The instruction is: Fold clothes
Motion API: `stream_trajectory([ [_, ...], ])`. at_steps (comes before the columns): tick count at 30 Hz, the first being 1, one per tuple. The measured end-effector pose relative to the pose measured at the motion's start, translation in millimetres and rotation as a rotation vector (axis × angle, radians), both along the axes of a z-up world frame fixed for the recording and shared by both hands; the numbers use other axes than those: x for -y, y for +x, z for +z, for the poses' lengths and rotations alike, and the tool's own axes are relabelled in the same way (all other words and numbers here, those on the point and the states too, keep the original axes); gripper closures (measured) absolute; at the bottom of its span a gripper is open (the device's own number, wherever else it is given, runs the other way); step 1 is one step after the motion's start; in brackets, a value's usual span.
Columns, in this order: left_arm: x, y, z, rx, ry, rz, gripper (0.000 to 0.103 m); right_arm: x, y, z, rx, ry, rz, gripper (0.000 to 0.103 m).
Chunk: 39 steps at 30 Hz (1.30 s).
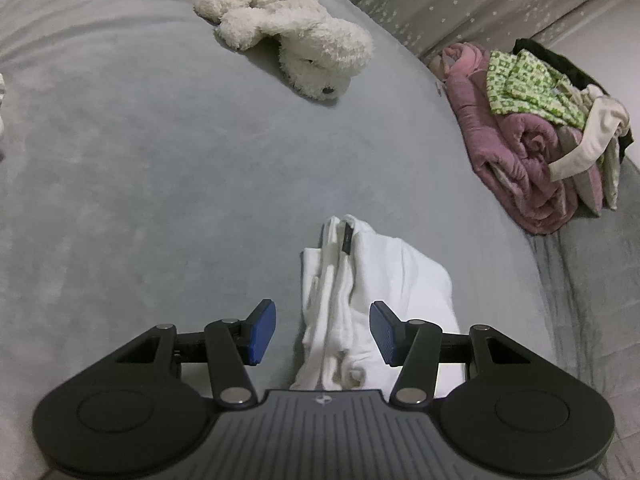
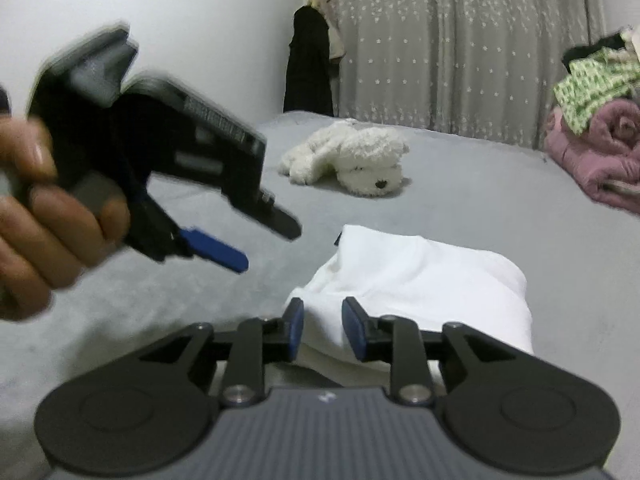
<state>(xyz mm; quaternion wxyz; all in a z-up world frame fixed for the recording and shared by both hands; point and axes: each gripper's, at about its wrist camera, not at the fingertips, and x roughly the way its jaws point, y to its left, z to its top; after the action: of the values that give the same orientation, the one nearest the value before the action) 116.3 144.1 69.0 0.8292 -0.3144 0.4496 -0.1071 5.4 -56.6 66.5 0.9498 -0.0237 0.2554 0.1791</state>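
Observation:
A folded white garment (image 1: 372,300) lies on the grey bed, a small black tag near its far edge. My left gripper (image 1: 322,330) is open above its near end, blue pads on either side, not gripping. In the right wrist view the same garment (image 2: 420,284) lies just ahead. My right gripper (image 2: 322,326) is open with a narrow gap, its pads at the garment's near edge; no cloth is pinched. The left gripper (image 2: 224,254) shows blurred at the left, held in a hand above the bed.
A white plush dog (image 1: 296,36) lies farther back on the bed (image 1: 140,160). A pile of unfolded clothes (image 1: 540,128), pink, green-patterned and white, sits at the right edge. A starred grey curtain (image 2: 460,40) and a hanging black garment (image 2: 308,68) stand behind.

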Motion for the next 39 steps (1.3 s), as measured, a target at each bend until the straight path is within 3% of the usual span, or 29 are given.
stream_trajectory([
  [8,5,-1,3,0.012,0.039,-0.016,0.052,43,-28,18,-0.019,0.154,0.018,0.079],
  [15,5,-3,4,0.018,0.039,-0.017,0.052,63,-44,23,-0.03,0.172,0.05,0.079],
  [18,5,-4,4,0.022,0.04,-0.018,0.052,70,-49,22,-0.042,0.181,0.057,0.072],
  [22,16,-7,6,0.043,0.056,-0.052,0.052,64,-45,9,-0.06,0.037,-0.006,0.07],
  [25,28,-10,5,0.056,0.066,-0.098,0.052,72,-40,4,-0.087,0.06,-0.039,0.075],
  [31,54,-19,7,0.089,0.129,-0.19,0.052,74,-30,12,-0.056,0.028,-0.076,0.076],
  [35,61,-18,-3,0.038,0.156,-0.196,0.053,66,-23,8,-0.048,-0.029,-0.043,0.075],
  [39,69,-17,-19,0.006,0.168,-0.172,0.056,45,-14,-4,-0.042,-0.18,-0.012,0.075],
])
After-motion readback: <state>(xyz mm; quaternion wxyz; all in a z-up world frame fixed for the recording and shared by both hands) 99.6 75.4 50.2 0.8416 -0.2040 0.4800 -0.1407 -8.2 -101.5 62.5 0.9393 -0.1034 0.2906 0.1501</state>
